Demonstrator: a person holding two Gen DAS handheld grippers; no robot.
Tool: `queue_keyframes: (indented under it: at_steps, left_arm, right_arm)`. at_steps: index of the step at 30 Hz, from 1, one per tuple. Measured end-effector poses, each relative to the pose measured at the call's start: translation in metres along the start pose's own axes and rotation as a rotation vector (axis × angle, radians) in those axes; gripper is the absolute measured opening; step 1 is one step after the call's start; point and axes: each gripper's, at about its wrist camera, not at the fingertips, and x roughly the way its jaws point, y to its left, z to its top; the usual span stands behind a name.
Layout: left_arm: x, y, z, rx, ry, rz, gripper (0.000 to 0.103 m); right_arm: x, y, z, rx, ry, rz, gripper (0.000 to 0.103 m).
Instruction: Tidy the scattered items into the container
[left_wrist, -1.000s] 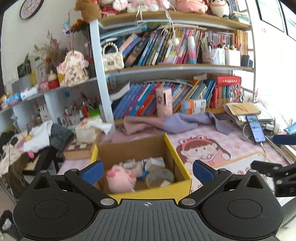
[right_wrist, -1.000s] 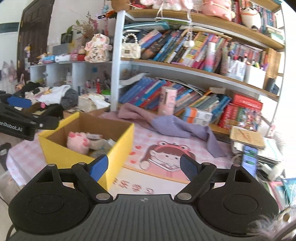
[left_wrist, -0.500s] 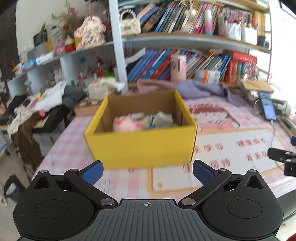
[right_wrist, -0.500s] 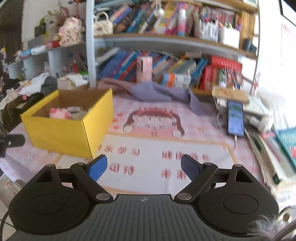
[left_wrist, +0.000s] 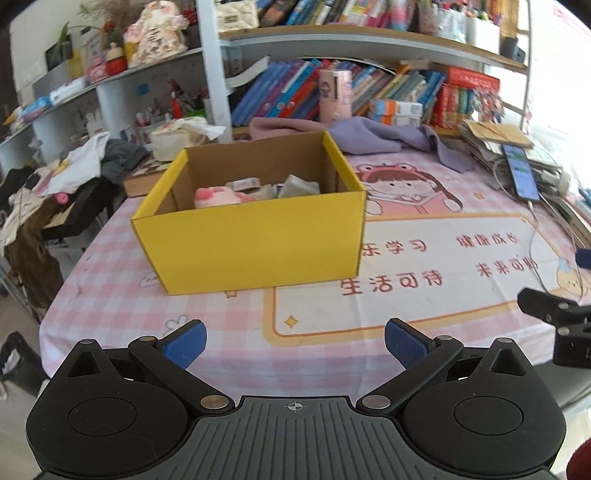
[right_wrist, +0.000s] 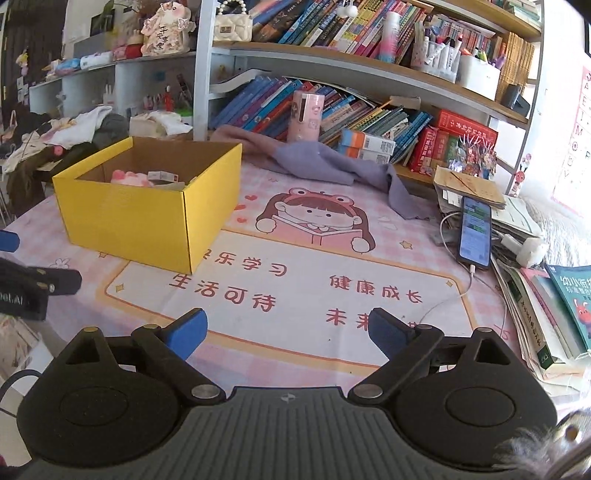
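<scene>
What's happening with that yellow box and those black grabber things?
A person is tidying the table with a grabber in each hand. The left gripper and the right gripper are both open and empty, above the pink table mat. The right one's jaws have just been opening, with nothing between them. The yellow box already holds a pink plush toy and some small packets. Nothing is being picked up right now.

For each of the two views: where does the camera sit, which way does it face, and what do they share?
Left wrist: on the left claw, facing the yellow box; right claw at right edge.
Right wrist: on the right claw, open and empty, facing the printed mat; left claw at left edge.
Shared: box, mat, phone, bookshelf.
</scene>
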Motion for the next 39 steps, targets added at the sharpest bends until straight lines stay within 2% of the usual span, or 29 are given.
queue_keyframes:
  at_steps: [5,10,39]
  left_arm:
    - [-0.001,-0.002,-0.001,0.005,-0.002,-0.024,0.103]
    - [0.000,-0.001,-0.001,0.000,-0.012,-0.006,0.103]
    - [0.009,-0.001,-0.004,-0.002,0.049,-0.046,0.103]
  right_arm:
    - [0.000,0.000,-0.001,0.017,0.013,-0.008,0.096]
    - [0.000,0.001,-0.002,0.013,0.014,-0.007,0.097]
    - [0.005,0.005,-0.001,0.016,0.048,-0.012,0.101]
